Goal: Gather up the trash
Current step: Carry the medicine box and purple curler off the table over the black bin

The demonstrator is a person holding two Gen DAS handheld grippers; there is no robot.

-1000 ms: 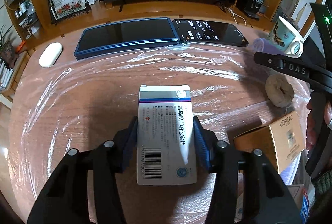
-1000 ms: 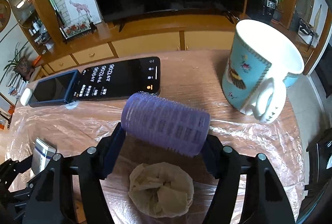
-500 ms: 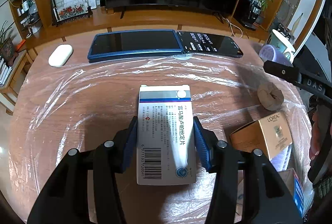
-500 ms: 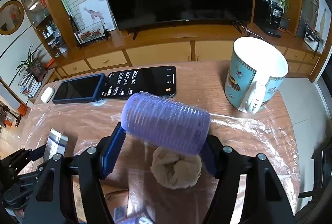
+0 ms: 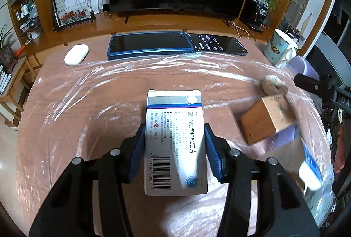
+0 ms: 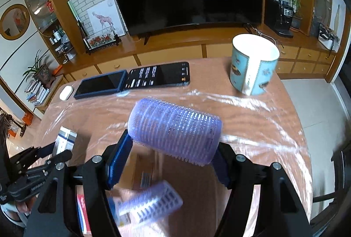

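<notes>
A white medicine box (image 5: 175,142) with a barcode sits between the blue pads of my left gripper (image 5: 173,134), which is shut on it above the plastic-covered table (image 5: 87,105). My right gripper (image 6: 173,149) is shut on a purple hair roller (image 6: 175,129), held crosswise. A crumpled tissue ball (image 5: 274,83) and a gold carton (image 5: 267,120) lie on the table at the right of the left wrist view. A second purple roller (image 6: 153,202) lies blurred beneath the right gripper. The left gripper (image 6: 50,153) shows at the left of the right wrist view.
At the table's far edge lie a blue tablet (image 5: 149,44), a lit phone (image 5: 217,44) and a white earbud case (image 5: 76,54). A turquoise mug (image 6: 254,63) stands at the far right corner. A blue and white box (image 5: 311,169) lies blurred near the right edge.
Both grippers have risen and drawn back from the table with their loads. The tissue ball has left the right wrist view, and a second roller and boxes have come into it below.
</notes>
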